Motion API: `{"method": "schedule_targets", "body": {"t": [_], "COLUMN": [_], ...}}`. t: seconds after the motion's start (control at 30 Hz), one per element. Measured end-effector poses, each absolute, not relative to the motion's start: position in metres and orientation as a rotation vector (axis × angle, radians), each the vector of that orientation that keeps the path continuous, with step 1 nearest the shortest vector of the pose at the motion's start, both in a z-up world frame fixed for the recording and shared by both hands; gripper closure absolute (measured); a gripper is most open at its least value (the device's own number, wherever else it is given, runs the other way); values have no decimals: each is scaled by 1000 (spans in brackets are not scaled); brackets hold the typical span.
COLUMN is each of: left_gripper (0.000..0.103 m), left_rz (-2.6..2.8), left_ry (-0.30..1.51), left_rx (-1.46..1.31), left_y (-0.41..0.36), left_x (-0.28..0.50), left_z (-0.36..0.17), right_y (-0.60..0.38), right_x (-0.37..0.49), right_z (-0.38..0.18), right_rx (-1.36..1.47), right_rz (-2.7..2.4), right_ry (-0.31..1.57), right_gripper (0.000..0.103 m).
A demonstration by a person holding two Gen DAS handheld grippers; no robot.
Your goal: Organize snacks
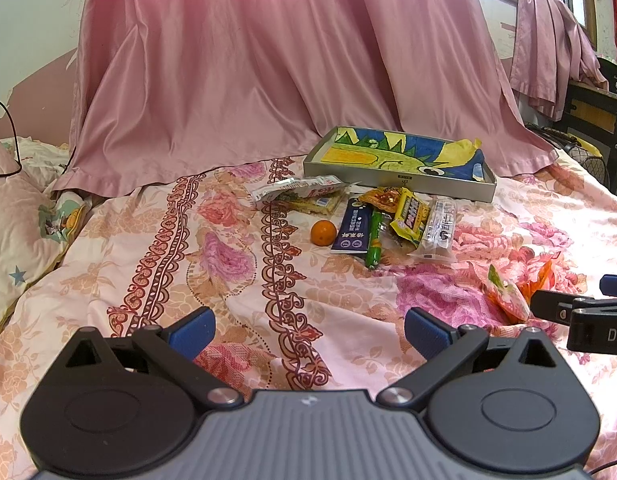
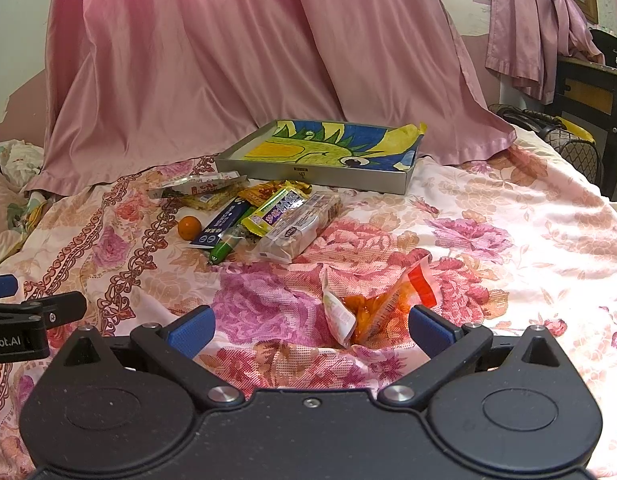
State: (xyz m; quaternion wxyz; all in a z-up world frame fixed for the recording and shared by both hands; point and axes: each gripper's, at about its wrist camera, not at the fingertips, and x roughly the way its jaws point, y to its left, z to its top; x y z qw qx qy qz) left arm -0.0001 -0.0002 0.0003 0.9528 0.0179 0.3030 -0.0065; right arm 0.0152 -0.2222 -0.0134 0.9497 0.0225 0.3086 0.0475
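Note:
A grey tray point(image 1: 396, 179) point(image 2: 308, 179) lined with a blue, green and yellow drawing lies on the floral bed. In front of it is a pile of snacks: a small orange point(image 1: 323, 233) point(image 2: 188, 227), a dark blue box point(image 1: 353, 226) point(image 2: 220, 224), a green stick point(image 1: 374, 244) point(image 2: 225, 249), a yellow packet point(image 1: 410, 214) point(image 2: 274, 210), a clear cracker pack point(image 1: 438, 228) point(image 2: 298, 230). An orange snack bag point(image 2: 372, 304) point(image 1: 512, 292) lies apart, just ahead of my right gripper point(image 2: 310, 328), nearer its right finger. Both grippers are open and empty. My left gripper point(image 1: 308, 330) hovers over bare bedspread.
A pink curtain point(image 1: 248, 80) hangs behind the tray. A pillow point(image 1: 16, 216) lies at the left. Dark furniture point(image 1: 596, 108) and a bag point(image 2: 568, 140) stand at the right beyond the bed's edge. A long white packet point(image 1: 296, 188) lies left of the pile.

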Motion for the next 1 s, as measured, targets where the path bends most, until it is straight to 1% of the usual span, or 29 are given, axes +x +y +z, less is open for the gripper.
{"method": "schedule_targets", "body": {"t": [0.77, 1.0], "left_gripper": [0, 0], "left_rz": [-13, -6], "left_ry": [617, 620], "left_rx": [40, 55], "left_y": [-1, 3], "left_x": [0, -1], "left_z": [0, -8], "right_y": [-221, -223], "right_x": [14, 14], "right_z": [-14, -12], "right_rx": [42, 41], "right_rz": [95, 65], "right_ry": [624, 614], "right_gripper": [1, 1]}}
